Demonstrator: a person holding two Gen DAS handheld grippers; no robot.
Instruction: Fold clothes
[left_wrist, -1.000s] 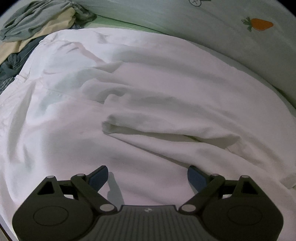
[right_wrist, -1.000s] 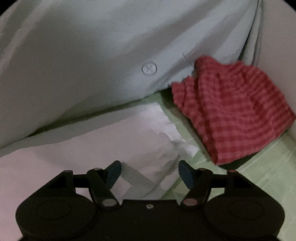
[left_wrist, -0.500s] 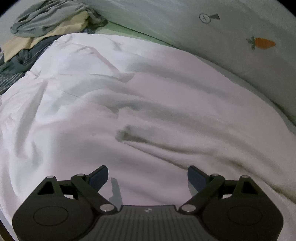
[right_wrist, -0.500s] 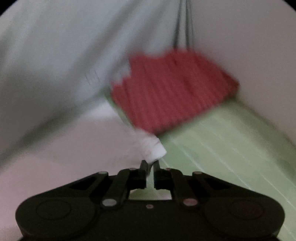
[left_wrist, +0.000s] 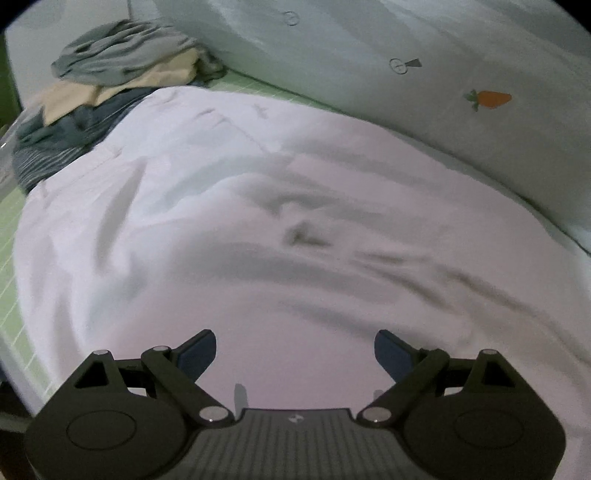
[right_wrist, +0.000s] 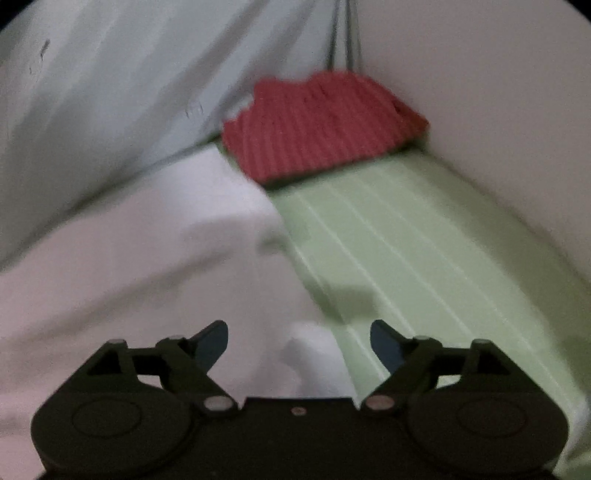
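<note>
A green striped mattress (right_wrist: 406, 236) is bordered by a plain pale wall (right_wrist: 480, 92). Against it, a pale carrot-printed quilt (left_wrist: 443, 92) is heaped.

left tongs (left_wrist: 294, 350): spread wide, holding nothing | right tongs (right_wrist: 298, 343): spread wide, apparently empty (blurred)

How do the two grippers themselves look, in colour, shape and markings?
Both look alike. The left gripper has a black body with ribbed grey centre plate bearing a small pale logo, two round discs at the sides, angled link bars with silver pivot pins, and dark blue finger pads. The right gripper shows the same black linkage and blue pads. No cables or sleeves are visible.
</note>
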